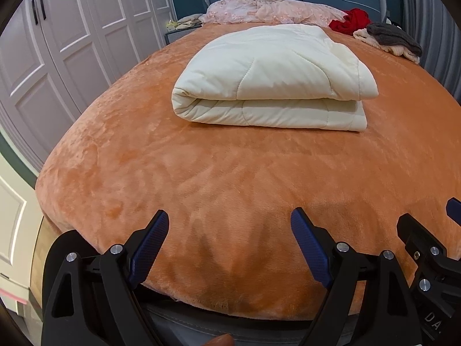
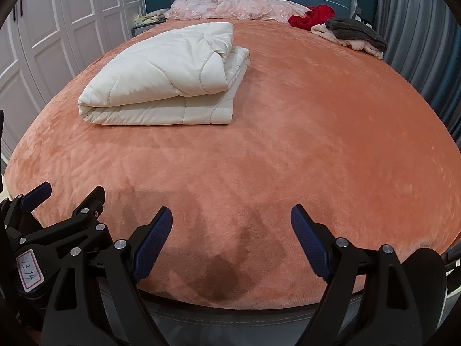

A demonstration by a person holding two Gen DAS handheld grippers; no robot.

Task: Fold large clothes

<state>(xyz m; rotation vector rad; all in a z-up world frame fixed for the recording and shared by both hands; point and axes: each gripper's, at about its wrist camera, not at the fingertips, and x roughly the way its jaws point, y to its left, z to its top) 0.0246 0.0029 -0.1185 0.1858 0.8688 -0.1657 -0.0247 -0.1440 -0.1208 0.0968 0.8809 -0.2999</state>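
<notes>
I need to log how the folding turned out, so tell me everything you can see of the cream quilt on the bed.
The cream quilt is padded fabric with stitched quilting lines, folded into a thick, roughly rectangular bundle of stacked layers. Its rounded fold faces the cameras; the looser layered edges show on its right side. It lies flat on the orange bedspread, apart from the clothes near the headboard. Nothing else touches it, and neither gripper is near it.

Ahead of both tools lies a plush, velvety orange bedspread [image 1: 230,178], its nap catching the light in uneven streaks. On it rests a folded cream quilt [image 1: 270,80], smooth matt cloth with stitched seams and soft padding. Each tool, the left gripper [image 1: 229,245] and the right gripper [image 2: 232,242], is matt black plastic with shiny metal screw heads and blue textured rubbery pads [image 1: 149,248]. Far beyond sit lacy pink cloth [image 1: 259,8] and fuzzy grey knitwear [image 1: 394,37]. Left of the tools stand painted, satin-smooth wardrobe doors [image 1: 72,43].
</notes>
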